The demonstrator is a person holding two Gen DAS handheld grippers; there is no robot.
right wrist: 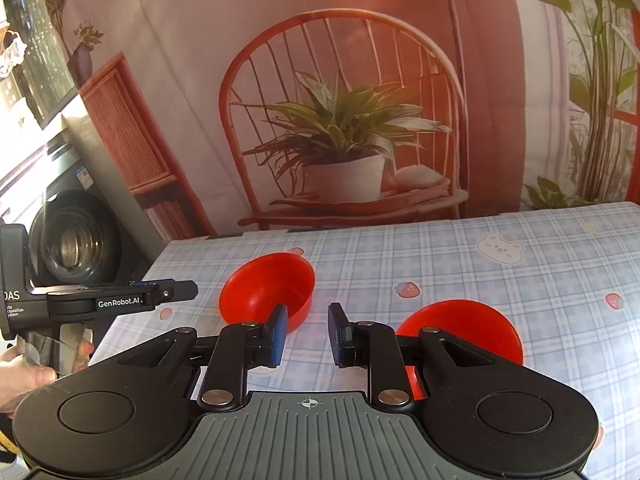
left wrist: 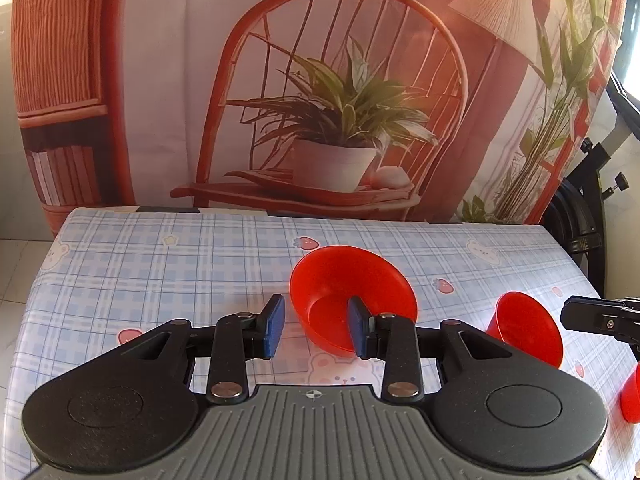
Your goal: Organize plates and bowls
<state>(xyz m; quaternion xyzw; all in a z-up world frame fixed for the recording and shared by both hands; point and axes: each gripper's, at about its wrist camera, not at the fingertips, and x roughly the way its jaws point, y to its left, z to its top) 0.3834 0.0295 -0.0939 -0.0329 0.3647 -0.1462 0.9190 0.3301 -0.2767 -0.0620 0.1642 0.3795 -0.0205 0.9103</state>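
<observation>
Red plastic bowls stand on a blue checked tablecloth. In the left wrist view my left gripper (left wrist: 316, 326) is open; its right finger sits over the near rim of a large red bowl (left wrist: 352, 288), its left finger outside it. A smaller red bowl (left wrist: 528, 328) stands to the right, and a third red piece (left wrist: 632, 396) shows at the right edge. In the right wrist view my right gripper (right wrist: 307, 330) is open and empty above the cloth, between a red bowl (right wrist: 268, 284) ahead left and another red bowl (right wrist: 468, 328) at right.
The table (left wrist: 160, 272) has rounded left and far edges. A printed backdrop with a chair and plant hangs behind it. A washing machine (right wrist: 72, 240) stands left of the table. A black stand (left wrist: 588, 208) is at the far right. The other gripper (right wrist: 120, 300) shows at left.
</observation>
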